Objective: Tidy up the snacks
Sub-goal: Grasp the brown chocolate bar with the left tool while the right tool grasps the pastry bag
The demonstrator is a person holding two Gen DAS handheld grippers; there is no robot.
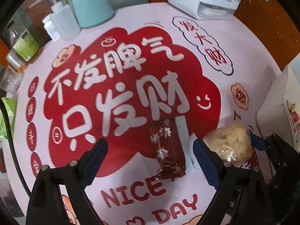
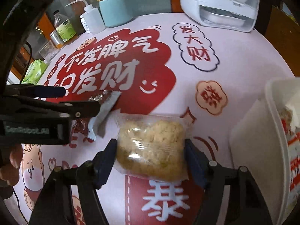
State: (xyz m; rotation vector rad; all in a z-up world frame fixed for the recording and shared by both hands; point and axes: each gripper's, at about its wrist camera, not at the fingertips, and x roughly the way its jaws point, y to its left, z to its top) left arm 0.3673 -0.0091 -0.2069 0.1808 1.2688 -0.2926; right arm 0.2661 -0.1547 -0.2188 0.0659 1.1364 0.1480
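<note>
Snacks lie side by side on the counter (image 1: 234, 37): the clear-wrapped rice cracker (image 2: 151, 148) sits crosswise between the right tool (image 2: 151, 158)'s pads, seemingly touching, while the dark red packet (image 1: 166, 148) lies lengthwise inside the open left tool (image 1: 150, 156).

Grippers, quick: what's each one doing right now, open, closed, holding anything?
Left gripper: open, straddling the red snack packet, pads clear of it.
Right gripper: shut on the clear-wrapped rice cake packet, pads against both its sides.

Glossy foil wrapper (image 1: 168, 150); clear crinkled plastic bag (image 2: 151, 148)
</note>
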